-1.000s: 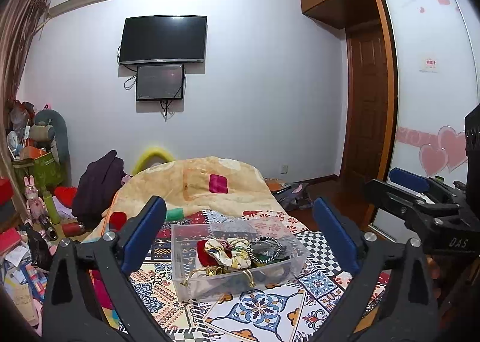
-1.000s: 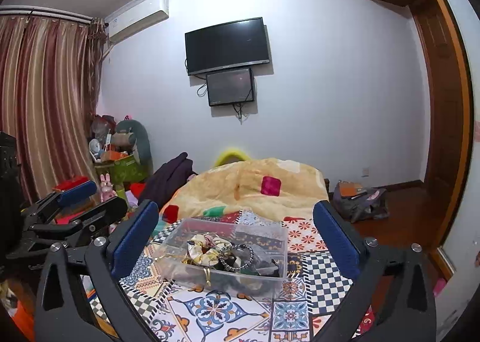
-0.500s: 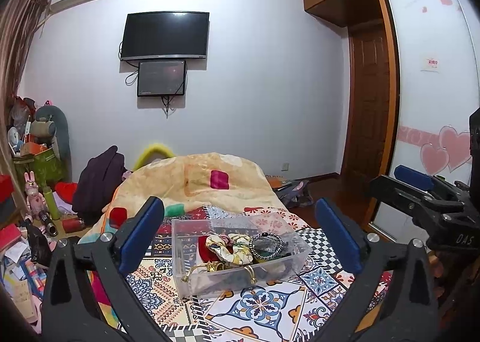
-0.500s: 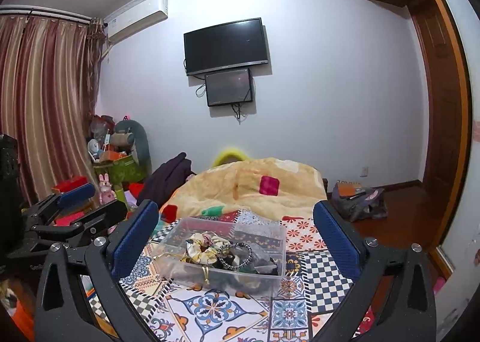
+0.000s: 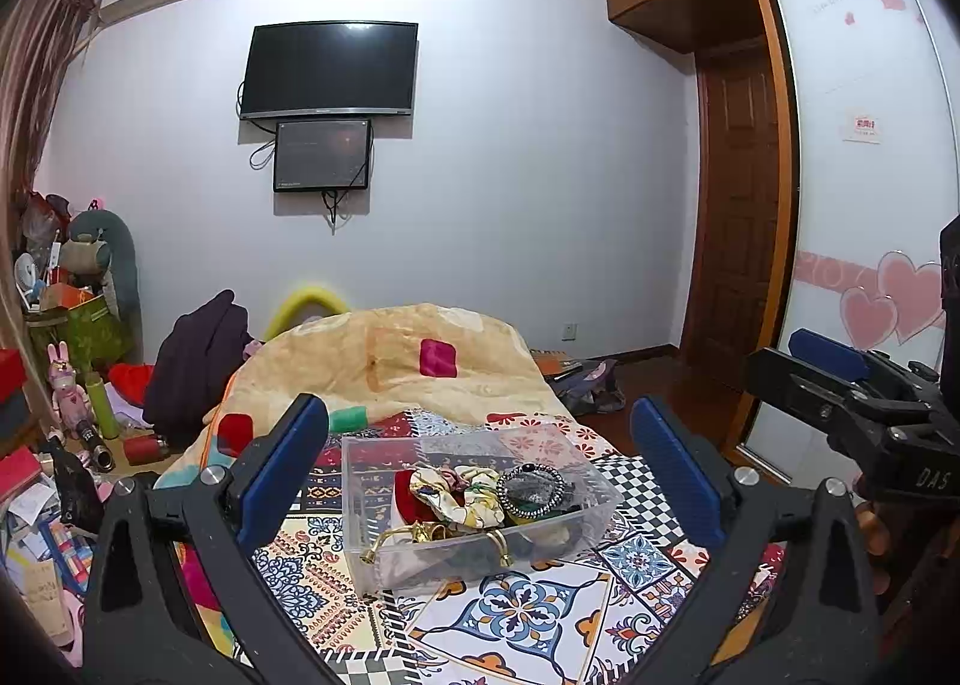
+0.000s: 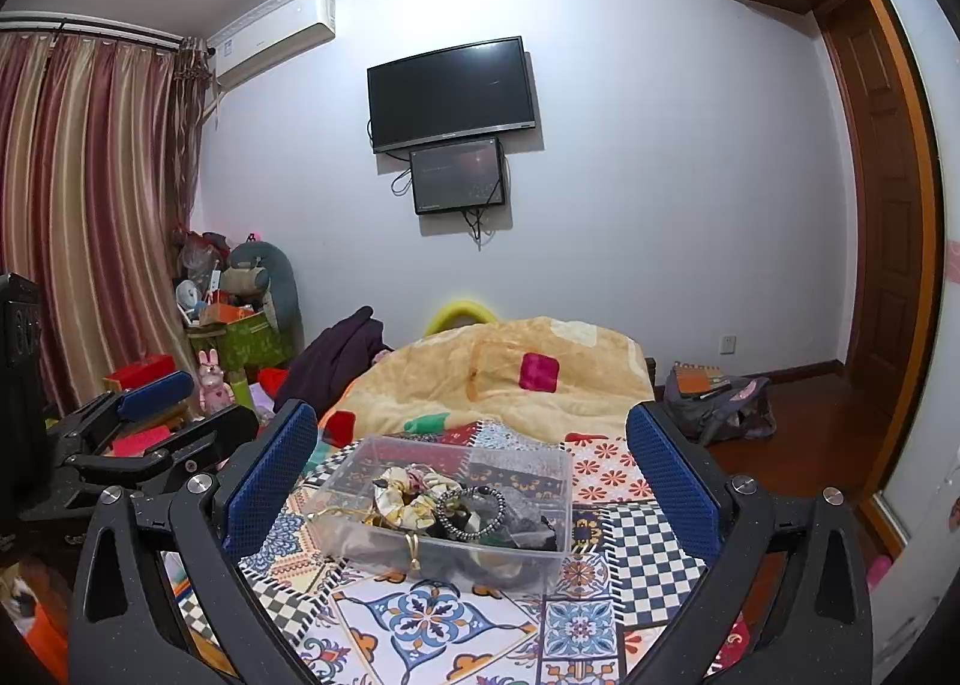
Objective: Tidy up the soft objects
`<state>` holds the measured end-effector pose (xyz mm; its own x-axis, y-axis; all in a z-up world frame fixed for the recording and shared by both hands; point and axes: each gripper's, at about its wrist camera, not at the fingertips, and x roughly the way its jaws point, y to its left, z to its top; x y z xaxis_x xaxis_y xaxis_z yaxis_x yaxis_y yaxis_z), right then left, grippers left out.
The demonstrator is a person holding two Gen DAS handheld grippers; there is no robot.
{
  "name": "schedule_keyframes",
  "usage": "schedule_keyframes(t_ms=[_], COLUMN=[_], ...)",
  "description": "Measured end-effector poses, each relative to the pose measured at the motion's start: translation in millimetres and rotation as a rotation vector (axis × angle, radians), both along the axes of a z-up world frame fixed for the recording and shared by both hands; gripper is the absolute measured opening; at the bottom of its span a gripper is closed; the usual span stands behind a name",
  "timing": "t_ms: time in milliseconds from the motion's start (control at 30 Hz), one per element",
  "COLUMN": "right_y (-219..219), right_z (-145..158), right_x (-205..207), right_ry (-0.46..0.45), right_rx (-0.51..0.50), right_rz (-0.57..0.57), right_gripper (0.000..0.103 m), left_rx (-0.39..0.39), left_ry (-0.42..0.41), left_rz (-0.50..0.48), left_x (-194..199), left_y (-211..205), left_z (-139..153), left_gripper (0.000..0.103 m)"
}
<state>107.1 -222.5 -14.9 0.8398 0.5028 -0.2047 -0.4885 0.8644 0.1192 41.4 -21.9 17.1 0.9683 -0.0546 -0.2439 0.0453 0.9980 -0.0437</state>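
A clear plastic box stands on the patterned bedspread; it also shows in the right wrist view. It holds several soft items: a floral scrunchie, a beaded ring and a gold-clasp purse. The scrunchie and beaded ring show in the right wrist view too. My left gripper is open and empty, held above and short of the box. My right gripper is open and empty, likewise framing the box from nearer.
A yellow quilt lies heaped behind the box. Clutter, a toy rabbit and bottles crowd the floor at left. A bag lies on the wooden floor at right, by the door. The bed edge runs along the right.
Both grippers tilted up slightly, so the box sits a little lower in both views. Nothing was taken hold of.
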Motion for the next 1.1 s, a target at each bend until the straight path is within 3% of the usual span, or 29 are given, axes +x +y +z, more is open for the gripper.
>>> schedule_keyframes(t_ms=[1100], right_y=[3.1], right_z=[-7.1], right_x=[5.1], right_ry=[0.015], right_rx=[-0.018], right_rz=[0.002], right_gripper=[0.103], left_rx=[-0.025], left_ry=[0.031], left_rz=[-0.03], left_x=[3.0], left_y=[0.7], left_z=[-3.8], left_gripper=[0.103])
